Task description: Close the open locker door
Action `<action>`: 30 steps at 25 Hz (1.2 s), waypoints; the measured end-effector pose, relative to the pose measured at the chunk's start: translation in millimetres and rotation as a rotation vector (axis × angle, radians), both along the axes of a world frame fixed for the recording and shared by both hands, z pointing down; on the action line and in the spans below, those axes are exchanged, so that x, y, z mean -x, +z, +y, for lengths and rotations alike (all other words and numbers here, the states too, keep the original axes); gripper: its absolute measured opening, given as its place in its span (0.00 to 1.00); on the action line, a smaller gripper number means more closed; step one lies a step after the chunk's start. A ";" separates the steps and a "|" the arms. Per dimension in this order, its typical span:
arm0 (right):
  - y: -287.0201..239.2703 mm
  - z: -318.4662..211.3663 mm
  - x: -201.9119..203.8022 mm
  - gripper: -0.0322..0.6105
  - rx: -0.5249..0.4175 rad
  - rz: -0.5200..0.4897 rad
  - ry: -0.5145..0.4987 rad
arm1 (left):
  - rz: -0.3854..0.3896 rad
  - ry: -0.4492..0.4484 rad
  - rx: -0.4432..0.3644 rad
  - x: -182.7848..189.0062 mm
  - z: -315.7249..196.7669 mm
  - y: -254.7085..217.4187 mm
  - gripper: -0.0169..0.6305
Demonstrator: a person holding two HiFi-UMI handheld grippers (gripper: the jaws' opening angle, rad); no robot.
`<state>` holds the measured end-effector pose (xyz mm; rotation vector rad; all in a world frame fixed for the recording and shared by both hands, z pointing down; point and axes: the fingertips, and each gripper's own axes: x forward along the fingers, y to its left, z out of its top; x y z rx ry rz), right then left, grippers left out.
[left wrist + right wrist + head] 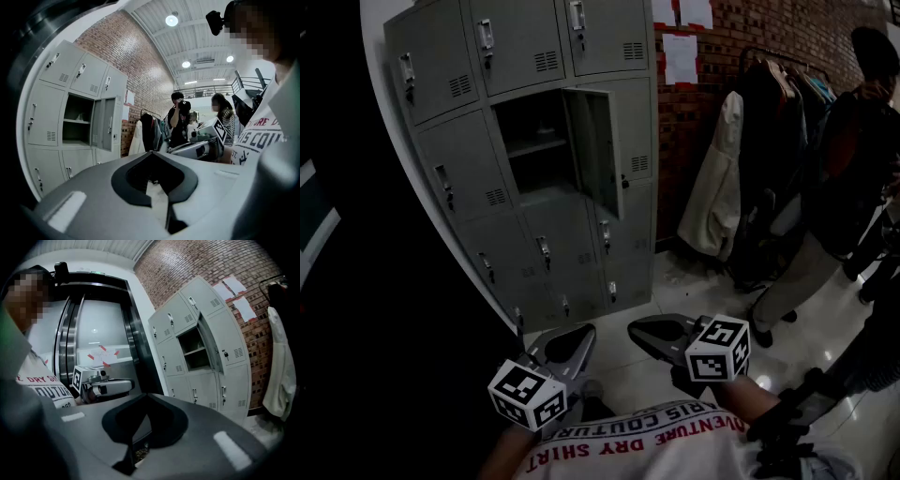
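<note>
You are holding the left gripper (151, 153) with its two jaws pressed together at the tips, and nothing is sitting in the dark hollow behind them. The right gripper (143, 395) is showing the same: tips meeting, no thing caught. Both are hanging low before your chest, near each other, as smooth grey shells with a black-and-white marker cube on each. The door (593, 150) is standing well apart from both, ahead and higher, in the middle column of the lockers (441, 94), one row under the top. It is hanging outward from hinges on its right edge, so its free edge is pointing towards you and its long axis is running upright. In the head view you are seeing its inner face, so the outer face is looking right, towards the coats (717, 187). I am judging that the right gripper is lying on the better side for the push, which must go leftward and then inward; which one is truly nearer I cannot tell. Neither gripper is aiming at the door: in the left gripper view it is lying left of the jaws, and in the right gripper view it is to the right and above. The door is looking like thin painted metal, flat and grey, with a folded rim. The compartment (530, 141) behind it is dark, with one shelf (536, 147). The floor (675, 281) is glossy tile, and a person (848, 141) is standing far right, away from the door.
</note>
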<state>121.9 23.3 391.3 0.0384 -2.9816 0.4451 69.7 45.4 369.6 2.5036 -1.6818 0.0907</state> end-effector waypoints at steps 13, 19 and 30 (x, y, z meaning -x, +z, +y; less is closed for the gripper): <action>12.7 -67.0 55.0 0.05 0.013 0.025 0.043 | 0.023 0.040 0.015 57.5 -69.3 13.8 0.03; 13.1 -115.2 101.4 0.05 0.031 0.029 0.073 | 0.025 0.071 0.033 104.3 -120.2 12.9 0.03; -12.8 -216.1 174.7 0.05 0.008 0.026 0.203 | 0.027 0.172 0.023 188.0 -223.2 -9.7 0.03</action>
